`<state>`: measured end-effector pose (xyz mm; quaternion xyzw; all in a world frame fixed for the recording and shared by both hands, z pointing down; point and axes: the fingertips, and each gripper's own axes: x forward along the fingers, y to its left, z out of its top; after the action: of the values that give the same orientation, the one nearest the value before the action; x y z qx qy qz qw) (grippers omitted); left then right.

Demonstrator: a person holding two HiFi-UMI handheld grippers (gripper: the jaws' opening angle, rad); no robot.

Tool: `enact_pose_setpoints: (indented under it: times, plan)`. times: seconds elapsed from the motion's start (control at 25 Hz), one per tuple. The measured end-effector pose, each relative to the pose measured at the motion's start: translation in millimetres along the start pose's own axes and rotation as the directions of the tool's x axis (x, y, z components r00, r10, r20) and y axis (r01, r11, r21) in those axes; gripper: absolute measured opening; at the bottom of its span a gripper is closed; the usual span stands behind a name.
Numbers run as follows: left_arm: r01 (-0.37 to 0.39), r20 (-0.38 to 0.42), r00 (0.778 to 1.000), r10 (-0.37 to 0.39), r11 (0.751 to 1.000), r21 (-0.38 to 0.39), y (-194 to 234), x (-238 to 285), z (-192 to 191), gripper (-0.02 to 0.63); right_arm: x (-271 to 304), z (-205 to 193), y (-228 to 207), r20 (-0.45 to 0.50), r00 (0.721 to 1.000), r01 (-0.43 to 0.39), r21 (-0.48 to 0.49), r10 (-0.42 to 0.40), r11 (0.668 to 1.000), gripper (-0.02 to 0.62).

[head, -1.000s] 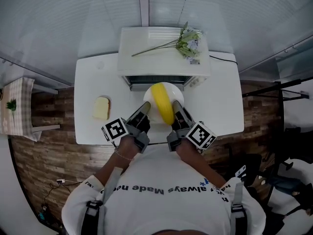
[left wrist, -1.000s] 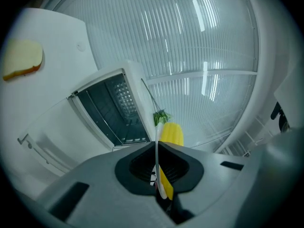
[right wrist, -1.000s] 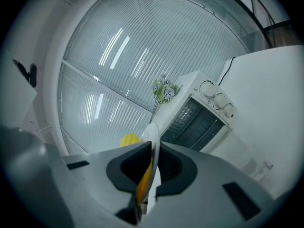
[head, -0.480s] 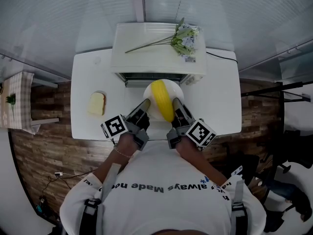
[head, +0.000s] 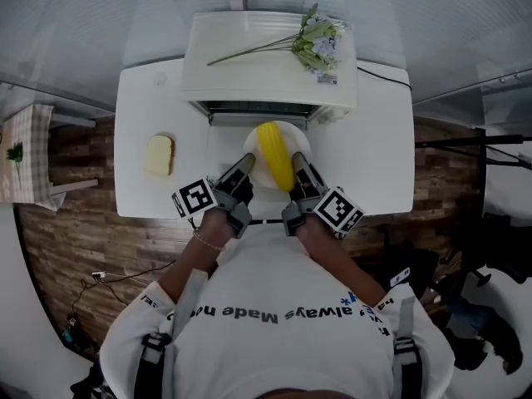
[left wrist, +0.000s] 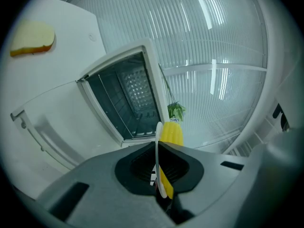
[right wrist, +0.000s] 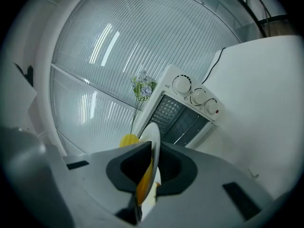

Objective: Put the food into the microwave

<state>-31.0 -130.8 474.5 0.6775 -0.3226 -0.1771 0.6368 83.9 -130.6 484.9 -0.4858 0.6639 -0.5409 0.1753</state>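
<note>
A white plate (head: 291, 138) carries a yellow corn cob (head: 274, 155) and hangs just in front of the white microwave (head: 266, 69), whose door is open with the dark cavity (left wrist: 128, 99) showing. My left gripper (head: 243, 171) is shut on the plate's left rim (left wrist: 157, 146). At the other side my right gripper (head: 297, 169) is shut on the right rim (right wrist: 153, 141). The corn (left wrist: 172, 133) shows past the jaws in the left gripper view, and in the right gripper view the corn (right wrist: 129, 140) sits left of the plate.
A slice of bread (head: 157, 155) lies on the white table (head: 378, 140) at the left. A bunch of flowers (head: 312, 46) rests on top of the microwave. Its knobs (right wrist: 194, 96) are at the right of the cavity. A cable runs off the table's back right.
Both grippers have carried the plate with the corn forward toward the open microwave. The view has shifted, so table and microwave sit higher in frame.
</note>
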Motion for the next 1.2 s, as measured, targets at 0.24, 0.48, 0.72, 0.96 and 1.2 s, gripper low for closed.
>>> enact_pose_setpoints:
  times: [0.24, 0.48, 0.72, 0.96, 1.2]
  plan:
    - [-0.037, -0.011, 0.999, 0.038, 0.999, 0.019, 32, 8, 7, 0.017, 16, -4, -22, -0.003, 1.0, 0.016, 0.003, -0.016, 1.0, 0.03]
    - [-0.063, -0.015, 0.998, 0.064, 0.998, 0.022, 61, 16, 13, 0.017, 34, -11, -44, -0.02, 0.999, 0.03, -0.001, -0.03, 1.0, 0.031]
    - [-0.07, -0.017, 0.997, 0.071, 0.998, 0.003, 85, 27, 22, 0.017, 55, -13, -63, -0.033, 0.999, 0.042, -0.015, -0.042, 0.999, 0.031]
    - [-0.071, -0.024, 0.997, 0.071, 0.997, 0.003, 102, 45, 33, 0.018, 74, -7, -78, -0.032, 0.998, 0.05, -0.004, -0.05, 0.999, 0.031]
    - [-0.078, -0.033, 0.996, 0.078, 0.997, -0.003, 119, 63, 43, 0.018, 93, -1, -94, -0.029, 0.998, 0.064, 0.01, -0.063, 0.998, 0.031]
